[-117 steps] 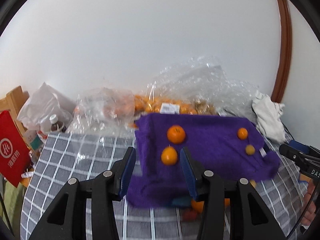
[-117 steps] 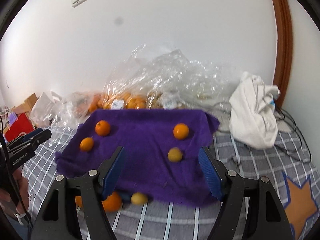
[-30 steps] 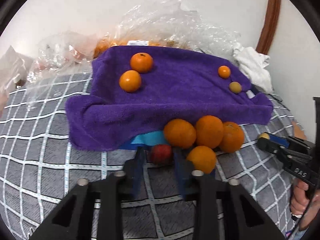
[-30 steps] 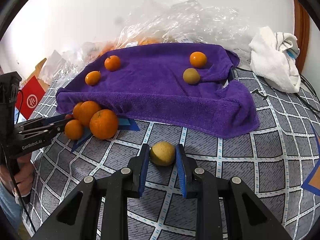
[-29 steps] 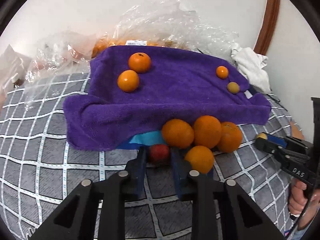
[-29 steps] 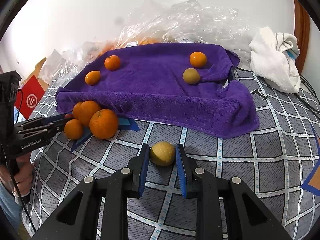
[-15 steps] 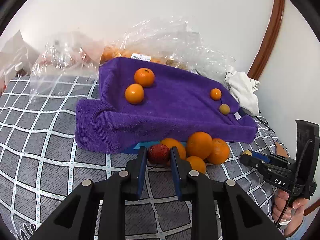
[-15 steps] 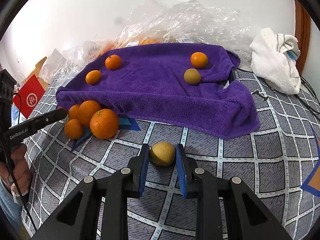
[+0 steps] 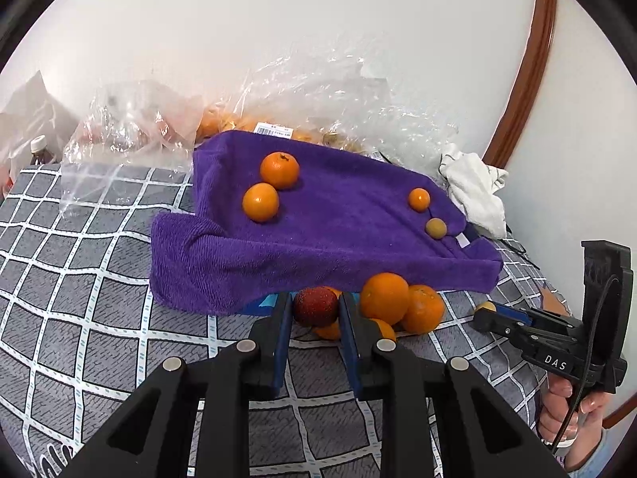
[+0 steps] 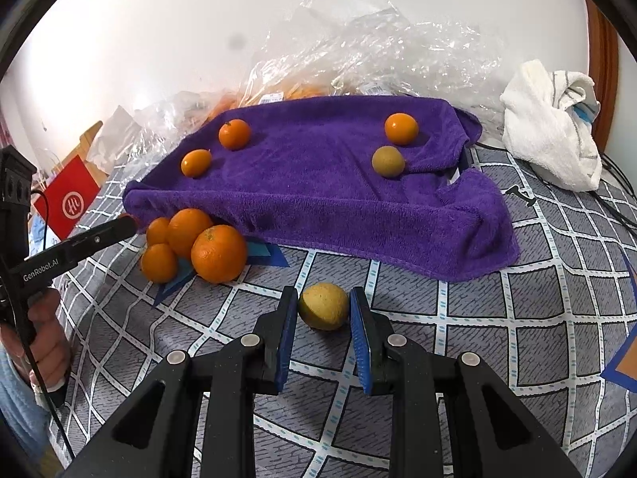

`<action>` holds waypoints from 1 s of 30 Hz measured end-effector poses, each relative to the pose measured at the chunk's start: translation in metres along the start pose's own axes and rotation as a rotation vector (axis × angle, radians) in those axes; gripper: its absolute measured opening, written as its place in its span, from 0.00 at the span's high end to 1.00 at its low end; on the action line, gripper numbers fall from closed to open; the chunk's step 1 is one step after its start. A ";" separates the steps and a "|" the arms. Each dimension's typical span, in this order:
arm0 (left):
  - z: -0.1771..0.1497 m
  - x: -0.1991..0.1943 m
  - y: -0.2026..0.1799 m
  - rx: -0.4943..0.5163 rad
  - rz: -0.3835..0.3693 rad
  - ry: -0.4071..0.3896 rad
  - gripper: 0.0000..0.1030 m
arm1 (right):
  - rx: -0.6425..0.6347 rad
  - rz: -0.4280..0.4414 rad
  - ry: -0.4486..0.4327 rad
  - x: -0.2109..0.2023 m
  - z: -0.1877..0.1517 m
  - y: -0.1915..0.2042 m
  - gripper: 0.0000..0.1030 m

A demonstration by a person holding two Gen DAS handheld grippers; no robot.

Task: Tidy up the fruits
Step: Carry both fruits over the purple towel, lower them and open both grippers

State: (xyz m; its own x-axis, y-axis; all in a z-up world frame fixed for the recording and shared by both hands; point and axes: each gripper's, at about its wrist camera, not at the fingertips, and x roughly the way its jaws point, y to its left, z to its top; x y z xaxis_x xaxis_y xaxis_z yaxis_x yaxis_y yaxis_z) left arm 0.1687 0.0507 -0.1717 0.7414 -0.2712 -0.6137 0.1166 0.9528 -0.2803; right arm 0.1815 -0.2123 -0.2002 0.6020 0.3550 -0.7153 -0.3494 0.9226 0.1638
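Observation:
My left gripper [image 9: 314, 310] is shut on a small dark red fruit [image 9: 315, 306] and holds it above the checked cloth, in front of a pile of oranges [image 9: 384, 298]. My right gripper [image 10: 323, 306] is shut on a yellow fruit [image 10: 323, 306] low over the checked cloth. A purple towel [image 10: 318, 183] covers a raised surface and carries two oranges [image 10: 234, 134] on its left, and a small orange [image 10: 401, 129] and a brownish-yellow fruit [image 10: 388, 161] on its right. The orange pile [image 10: 218, 253] lies by the towel's front left edge, on a blue star-shaped patch.
Clear plastic bags of fruit [image 10: 358, 51] lie behind the towel against the white wall. A white cloth bundle [image 10: 553, 119] sits at the right. A red paper bag [image 10: 71, 201] stands at the left edge. Grey checked cloth [image 10: 477, 338] covers the surface.
My left gripper has closed on the red fruit beside the orange pile and lifted it up and back. My right gripper stays shut on the yellow fruit, hardly moved.

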 end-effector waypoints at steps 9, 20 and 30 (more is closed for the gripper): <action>0.019 -0.032 0.008 -0.036 0.027 -0.056 0.78 | -0.005 -0.015 -0.037 -0.018 0.008 0.003 0.74; 0.084 -0.044 0.003 -0.051 0.059 -0.197 0.78 | -0.052 -0.084 -0.129 -0.044 0.084 0.011 0.74; 0.085 0.022 0.009 -0.142 0.035 -0.148 0.78 | 0.024 -0.060 -0.101 0.016 0.098 0.000 0.74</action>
State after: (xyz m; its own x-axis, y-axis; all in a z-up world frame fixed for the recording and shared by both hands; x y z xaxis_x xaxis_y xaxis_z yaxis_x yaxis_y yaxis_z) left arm 0.2423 0.0646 -0.1254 0.8335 -0.2052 -0.5130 0.0026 0.9299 -0.3678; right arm 0.2618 -0.1921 -0.1454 0.6910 0.3115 -0.6522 -0.2941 0.9455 0.1400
